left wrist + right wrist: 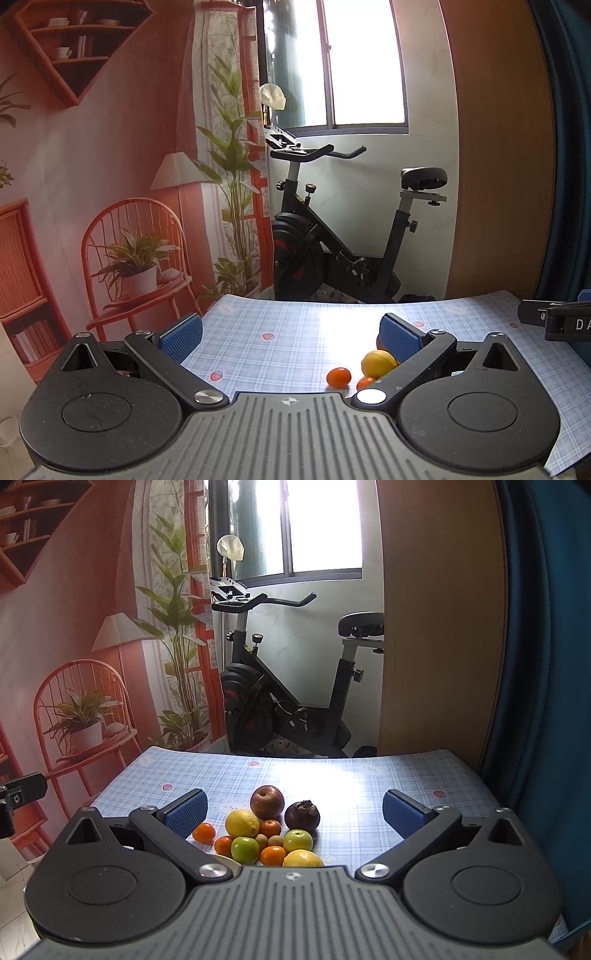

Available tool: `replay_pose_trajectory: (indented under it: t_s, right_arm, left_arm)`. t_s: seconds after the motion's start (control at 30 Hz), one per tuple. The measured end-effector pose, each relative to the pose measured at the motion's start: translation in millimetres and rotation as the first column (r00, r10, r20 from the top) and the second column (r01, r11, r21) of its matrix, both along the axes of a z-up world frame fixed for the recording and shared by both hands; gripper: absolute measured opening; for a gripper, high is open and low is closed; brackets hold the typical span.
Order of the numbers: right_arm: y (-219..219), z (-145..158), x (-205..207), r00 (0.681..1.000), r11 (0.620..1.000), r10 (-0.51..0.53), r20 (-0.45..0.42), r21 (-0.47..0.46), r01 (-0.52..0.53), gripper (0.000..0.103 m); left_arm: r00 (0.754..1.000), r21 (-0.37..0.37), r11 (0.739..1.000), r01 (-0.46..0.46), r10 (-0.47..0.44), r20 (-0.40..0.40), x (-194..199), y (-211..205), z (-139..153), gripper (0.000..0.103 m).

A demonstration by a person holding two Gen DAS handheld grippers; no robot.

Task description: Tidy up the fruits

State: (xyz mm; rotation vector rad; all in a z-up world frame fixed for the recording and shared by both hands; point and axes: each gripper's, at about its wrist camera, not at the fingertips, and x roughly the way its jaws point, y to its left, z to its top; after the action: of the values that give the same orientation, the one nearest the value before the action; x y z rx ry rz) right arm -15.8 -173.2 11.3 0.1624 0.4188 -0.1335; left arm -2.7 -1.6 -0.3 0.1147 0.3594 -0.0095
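Note:
A pile of fruit lies on the blue checked tablecloth (pixel 369 786). In the right wrist view I see a red apple (pixel 266 802), a dark mangosteen (pixel 302 815), two lemons (pixel 242 823), two green fruits (pixel 245 849), several small oranges (pixel 204 832) and two small tan fruits (pixel 275 840). My right gripper (pixel 293 812) is open above the near side of the pile, holding nothing. In the left wrist view only a lemon (pixel 378 363) and two oranges (pixel 338 377) show, the rest hidden by the right finger. My left gripper (pixel 291 338) is open and empty, left of the fruit.
A white rim (pixel 225 860) peeks out under the right gripper's body. An exercise bike (pixel 288 686) stands beyond the table's far edge. A printed backdrop (pixel 92 184) hangs at the left, a wooden panel (pixel 439 627) and blue curtain at the right. The other gripper's black part (pixel 554 319) shows at right.

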Motion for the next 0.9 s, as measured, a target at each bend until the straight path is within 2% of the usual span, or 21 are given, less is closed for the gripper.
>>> replay_pose_trajectory:
  t_s: [0.9]
  right_arm:
    - [1.1, 0.7, -0.5, 1.000, 1.000, 0.004, 0.004, -0.003, -0.004, 0.103]
  left_arm:
    - [1.000, -0.008, 1.000, 0.001, -0.001, 0.013, -2.6, 0.9, -0.4, 0.103]
